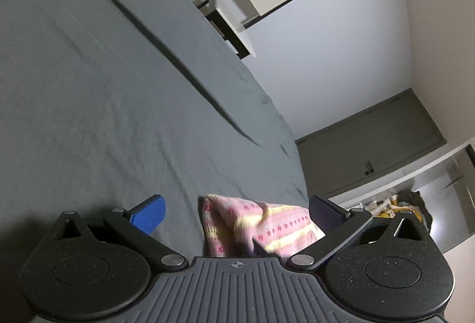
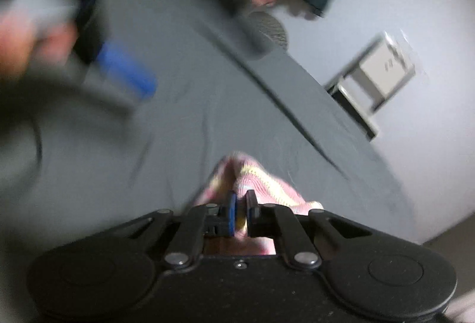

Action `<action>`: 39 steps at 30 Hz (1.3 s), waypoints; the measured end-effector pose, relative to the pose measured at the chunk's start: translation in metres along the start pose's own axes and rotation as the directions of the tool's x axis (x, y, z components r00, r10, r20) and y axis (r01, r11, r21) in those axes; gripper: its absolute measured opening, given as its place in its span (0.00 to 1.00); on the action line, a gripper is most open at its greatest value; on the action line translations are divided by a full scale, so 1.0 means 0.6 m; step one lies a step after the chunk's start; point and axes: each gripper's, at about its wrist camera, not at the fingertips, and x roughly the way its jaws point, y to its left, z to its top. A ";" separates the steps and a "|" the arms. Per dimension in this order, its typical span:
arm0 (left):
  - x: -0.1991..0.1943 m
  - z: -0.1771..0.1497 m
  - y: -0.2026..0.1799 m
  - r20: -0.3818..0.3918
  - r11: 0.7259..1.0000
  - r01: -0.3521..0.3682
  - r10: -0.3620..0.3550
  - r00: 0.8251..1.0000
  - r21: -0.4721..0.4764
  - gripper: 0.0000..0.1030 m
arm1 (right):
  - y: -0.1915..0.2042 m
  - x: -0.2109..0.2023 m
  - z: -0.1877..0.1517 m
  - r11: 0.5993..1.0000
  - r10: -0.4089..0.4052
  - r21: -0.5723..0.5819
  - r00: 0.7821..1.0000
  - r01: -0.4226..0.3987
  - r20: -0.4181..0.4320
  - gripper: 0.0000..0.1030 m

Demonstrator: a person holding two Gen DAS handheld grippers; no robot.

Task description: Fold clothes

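right claw (image 2: 240,211) pinches pink garment (image 2: 252,174) — unlabelled

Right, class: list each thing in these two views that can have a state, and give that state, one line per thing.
left gripper: open, fingers spread either side of the garment
right gripper: shut on the pink knitted garment
pink knitted garment: bunched up, not folded
grey bedsheet: spread over the bed, creased
door: closed
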 end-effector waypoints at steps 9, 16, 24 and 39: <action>-0.003 0.009 0.031 0.012 0.999 0.009 -0.009 1.000 -0.049 1.00 | -0.140 0.090 0.001 0.742 0.344 0.620 0.938 -0.255 -0.026 0.18; 0.007 0.001 0.026 -0.028 0.999 0.005 -0.006 1.000 -0.036 1.00 | -0.224 -0.006 -0.068 0.615 0.395 0.678 0.902 -0.401 0.175 0.49; 0.037 -0.006 -0.031 -0.083 0.997 0.047 -0.042 0.996 0.062 1.00 | -0.348 -0.054 -0.171 0.713 0.157 0.693 0.988 -0.110 -0.006 0.50; 0.113 -0.004 -0.049 -0.152 0.998 -0.018 0.008 0.988 -0.064 1.00 | -0.410 0.050 -0.261 0.464 0.313 0.854 0.945 -0.236 0.092 0.62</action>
